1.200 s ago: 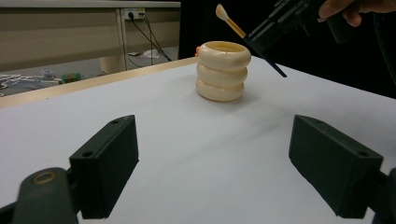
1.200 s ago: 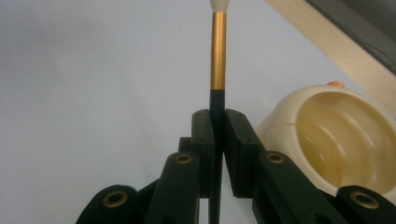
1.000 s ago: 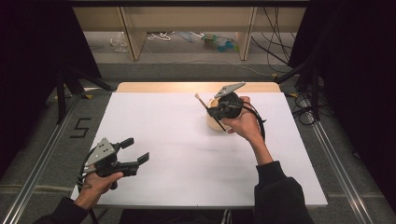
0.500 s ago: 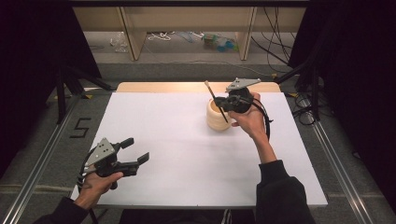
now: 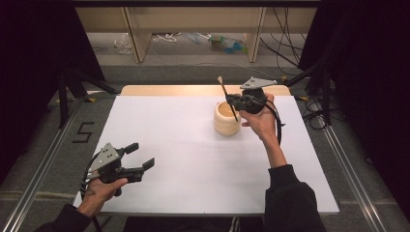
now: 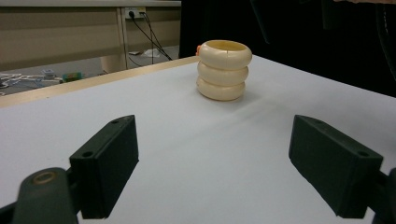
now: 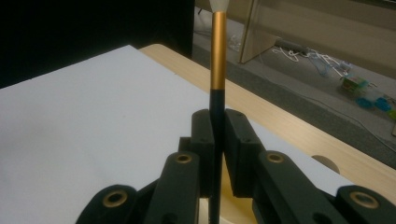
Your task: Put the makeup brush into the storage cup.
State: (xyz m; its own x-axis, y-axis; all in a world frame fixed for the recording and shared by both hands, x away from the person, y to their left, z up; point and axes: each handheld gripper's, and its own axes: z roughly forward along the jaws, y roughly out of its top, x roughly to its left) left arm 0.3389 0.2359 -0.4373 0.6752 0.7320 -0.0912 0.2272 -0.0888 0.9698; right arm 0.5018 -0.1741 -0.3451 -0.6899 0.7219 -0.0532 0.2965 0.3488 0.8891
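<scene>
Cream ribbed holder [image 5: 226,118] stands far right on your white bench [image 5: 183,159]. Your right tool [image 5: 235,101] grips a black, gold-banded brush [image 5: 226,95] slanting over it; your left tool [image 5: 140,157], near left, gapes wide, holding nothing.

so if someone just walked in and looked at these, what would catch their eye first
Probably the thin black brush with a gold ferrule and pale tip, clamped between the jaws of the right gripper and slanting above the cream ribbed holder shaped like three stacked rings at the far right of the white table. Next, the left gripper, jaws wide apart with nothing between them, near the front left corner.
</scene>
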